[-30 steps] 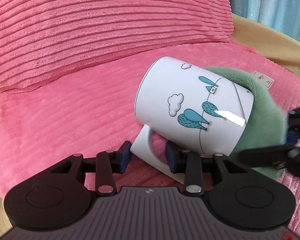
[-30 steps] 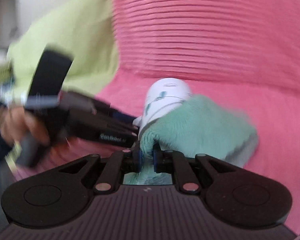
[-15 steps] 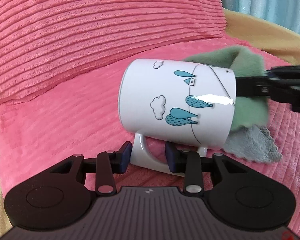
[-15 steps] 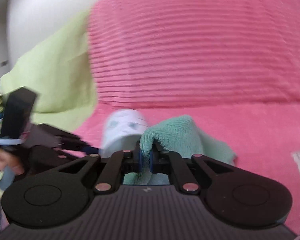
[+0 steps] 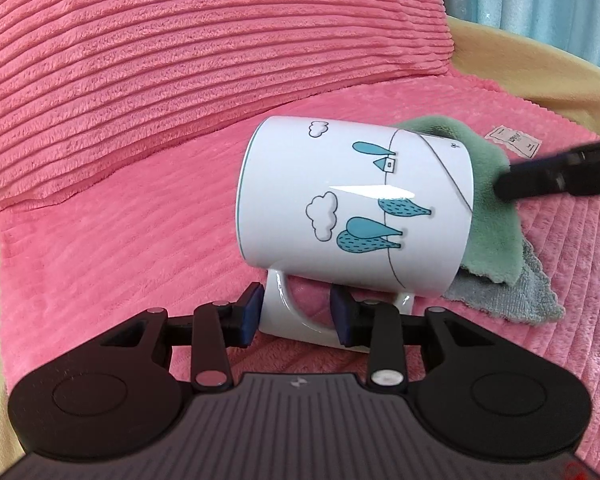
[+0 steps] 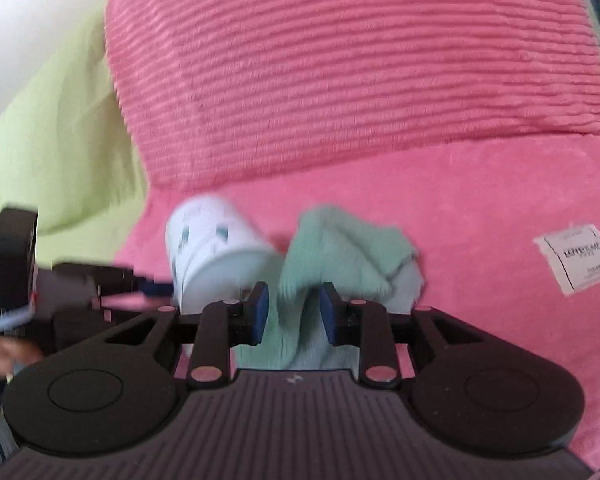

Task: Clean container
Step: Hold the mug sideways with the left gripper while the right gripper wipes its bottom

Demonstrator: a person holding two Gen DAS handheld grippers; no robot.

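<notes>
White mug [image 5: 352, 200], teal trees, lying sideways

Bright daylight, glare streak on mug [image 5: 356, 204], right view motion-blurred, fisheye-curved edges

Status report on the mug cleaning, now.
Left gripper shut on mug handle, mug on its side. Right gripper open, green cloth loose between its fingers at the mug's mouth. Nothing in the way.

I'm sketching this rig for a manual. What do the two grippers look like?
The left gripper and the right gripper match: black, ribbed grey base, round side lobes, silver pivot rivets, and blue pads on the fingers. No cables or sleeves show.
</notes>
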